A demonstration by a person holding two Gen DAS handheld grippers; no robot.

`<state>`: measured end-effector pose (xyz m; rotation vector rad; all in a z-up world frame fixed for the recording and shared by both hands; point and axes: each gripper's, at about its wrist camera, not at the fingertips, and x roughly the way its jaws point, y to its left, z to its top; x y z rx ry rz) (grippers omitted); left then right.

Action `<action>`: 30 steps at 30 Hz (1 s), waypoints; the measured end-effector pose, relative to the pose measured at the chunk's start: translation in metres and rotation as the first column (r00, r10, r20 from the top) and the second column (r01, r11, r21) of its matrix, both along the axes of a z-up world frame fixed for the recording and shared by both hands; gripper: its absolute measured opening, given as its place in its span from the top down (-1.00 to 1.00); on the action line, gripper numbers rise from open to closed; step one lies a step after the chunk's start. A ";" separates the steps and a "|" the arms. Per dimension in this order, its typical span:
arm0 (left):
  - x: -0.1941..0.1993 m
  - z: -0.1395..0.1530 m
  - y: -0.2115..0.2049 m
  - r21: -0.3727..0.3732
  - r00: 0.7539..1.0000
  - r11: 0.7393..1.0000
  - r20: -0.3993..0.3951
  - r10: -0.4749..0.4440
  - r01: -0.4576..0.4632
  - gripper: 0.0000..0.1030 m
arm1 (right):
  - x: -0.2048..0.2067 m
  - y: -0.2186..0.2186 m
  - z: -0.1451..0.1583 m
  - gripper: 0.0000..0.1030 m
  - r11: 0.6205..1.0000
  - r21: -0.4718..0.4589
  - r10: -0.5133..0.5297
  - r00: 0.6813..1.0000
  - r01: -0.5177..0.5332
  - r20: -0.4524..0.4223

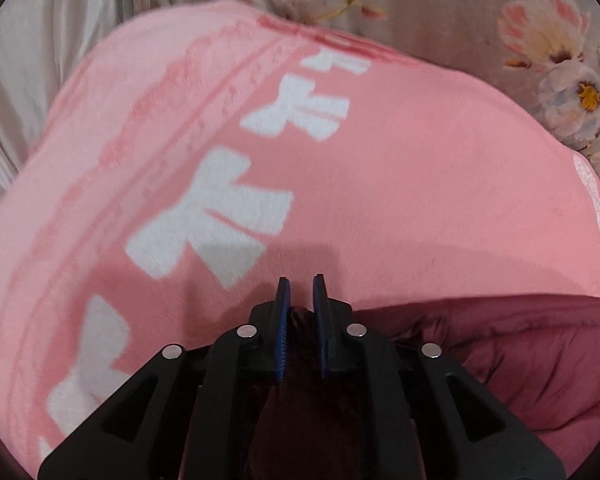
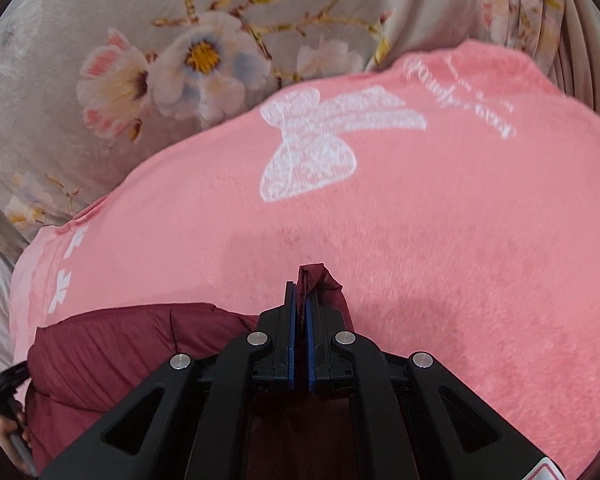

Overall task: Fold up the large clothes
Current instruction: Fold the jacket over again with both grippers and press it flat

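Observation:
A dark red padded garment [image 1: 500, 352] lies over a pink fleece blanket [image 1: 380, 168] at the bottom right of the left wrist view. It shows at the bottom left of the right wrist view [image 2: 112, 344]. My left gripper [image 1: 301, 280] is shut on a fold of the garment, with dark red cloth between its blue pads. My right gripper [image 2: 301, 286] is shut on another edge of the garment, and a corner of red cloth [image 2: 318, 276] sticks up past its fingertips. Both grippers hold the cloth just above the blanket.
The pink blanket [image 2: 440, 240] has white bow prints and white lettering. Under it is a grey bedspread with flowers [image 2: 140, 72], also in the left wrist view [image 1: 560, 60]. Pale pleated fabric [image 1: 32, 60] hangs at the far left.

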<state>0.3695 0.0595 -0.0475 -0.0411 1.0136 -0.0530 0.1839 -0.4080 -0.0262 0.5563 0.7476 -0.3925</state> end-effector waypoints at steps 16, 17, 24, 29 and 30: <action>-0.045 0.072 0.017 0.003 0.977 0.998 0.202 0.067 -0.069 0.07 | -0.058 0.025 0.062 0.51 0.978 -0.147 -0.111 0.967 0.148 0.230; -0.051 0.085 0.008 -0.013 0.977 1.000 0.214 0.027 -0.025 0.07 | -0.053 0.038 0.070 0.51 0.985 -0.154 -0.046 0.973 0.083 0.226; -0.066 0.087 -0.108 -0.029 0.951 0.955 0.104 -0.290 0.294 0.06 | 0.025 0.167 0.064 0.67 0.899 -0.186 0.402 0.916 -0.396 -0.007; -0.064 0.035 -0.156 0.042 0.941 0.940 -0.001 -0.338 0.338 0.06 | 0.062 0.193 0.033 0.70 0.871 -0.168 0.448 0.886 -0.463 -0.121; -0.062 0.027 -0.160 0.065 0.943 0.941 0.001 -0.333 0.332 0.06 | 0.068 0.189 0.027 0.70 0.878 -0.144 0.441 0.888 -0.457 -0.130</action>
